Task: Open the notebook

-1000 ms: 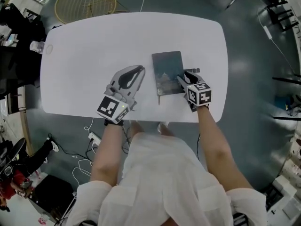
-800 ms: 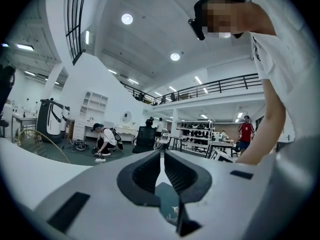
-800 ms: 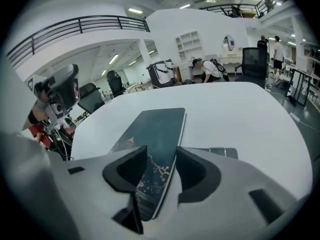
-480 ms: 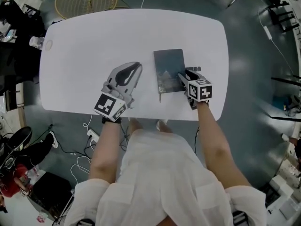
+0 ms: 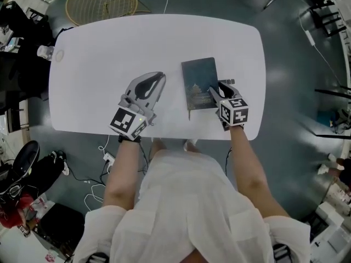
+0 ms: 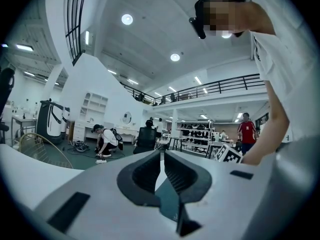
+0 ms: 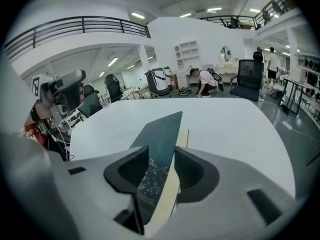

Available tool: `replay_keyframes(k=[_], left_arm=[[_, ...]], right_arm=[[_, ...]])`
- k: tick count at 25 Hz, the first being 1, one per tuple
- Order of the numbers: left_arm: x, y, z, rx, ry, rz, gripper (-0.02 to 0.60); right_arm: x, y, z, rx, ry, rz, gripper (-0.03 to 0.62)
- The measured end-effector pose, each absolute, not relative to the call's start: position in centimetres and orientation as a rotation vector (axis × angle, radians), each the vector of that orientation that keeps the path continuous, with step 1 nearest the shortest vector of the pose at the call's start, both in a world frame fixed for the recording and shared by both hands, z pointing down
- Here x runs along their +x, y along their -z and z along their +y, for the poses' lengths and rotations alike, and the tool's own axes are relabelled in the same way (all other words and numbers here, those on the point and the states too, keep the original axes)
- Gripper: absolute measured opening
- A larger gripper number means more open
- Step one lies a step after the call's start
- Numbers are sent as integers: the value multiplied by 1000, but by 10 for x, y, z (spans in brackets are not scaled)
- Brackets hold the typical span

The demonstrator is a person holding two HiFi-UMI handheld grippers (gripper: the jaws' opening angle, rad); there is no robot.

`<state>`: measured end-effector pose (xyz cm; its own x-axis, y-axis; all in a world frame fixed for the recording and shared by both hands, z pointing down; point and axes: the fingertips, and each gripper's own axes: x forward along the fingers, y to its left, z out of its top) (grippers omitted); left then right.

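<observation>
A dark teal notebook point(image 5: 197, 78) lies on the white table point(image 5: 109, 43), right of centre. My right gripper point(image 5: 211, 90) sits at its near right edge. In the right gripper view the jaws have just been closing, and they hold the cover point(image 7: 162, 134) between them. The cover's free edge is tilted up off the cream pages point(image 7: 186, 139). My left gripper point(image 5: 160, 76) lies level on the table a little left of the notebook, shut and holding nothing. Through the slit between its jaws point(image 6: 162, 154) a strip of the notebook point(image 6: 167, 204) shows.
The table's near edge point(image 5: 164, 138) runs just behind both grippers. A clear bottle point(image 5: 44, 52) stands off the table's far left corner and a round wire basket point(image 5: 100, 1) sits on the floor beyond. Cables point(image 5: 104, 158) lie on the floor near the person's legs.
My left gripper has drifted slightly left, away from the notebook. My right gripper has stayed at the notebook's right edge. The notebook has kept its place on the table.
</observation>
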<state>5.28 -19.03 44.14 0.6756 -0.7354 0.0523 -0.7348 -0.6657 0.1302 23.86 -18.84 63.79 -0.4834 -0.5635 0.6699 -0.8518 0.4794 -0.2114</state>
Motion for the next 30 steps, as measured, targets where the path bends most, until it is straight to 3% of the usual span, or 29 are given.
replay_keyframes(k=[18,30], left_arm=[[8,-403,-180,2746,26,-1270,21],[-33,-399,-168,2727,11,-1324,21]], right_arm=[[163,-549,-167,1146,-577,-2466,123],[102,-542,-143,1014,-537,-2534,110]])
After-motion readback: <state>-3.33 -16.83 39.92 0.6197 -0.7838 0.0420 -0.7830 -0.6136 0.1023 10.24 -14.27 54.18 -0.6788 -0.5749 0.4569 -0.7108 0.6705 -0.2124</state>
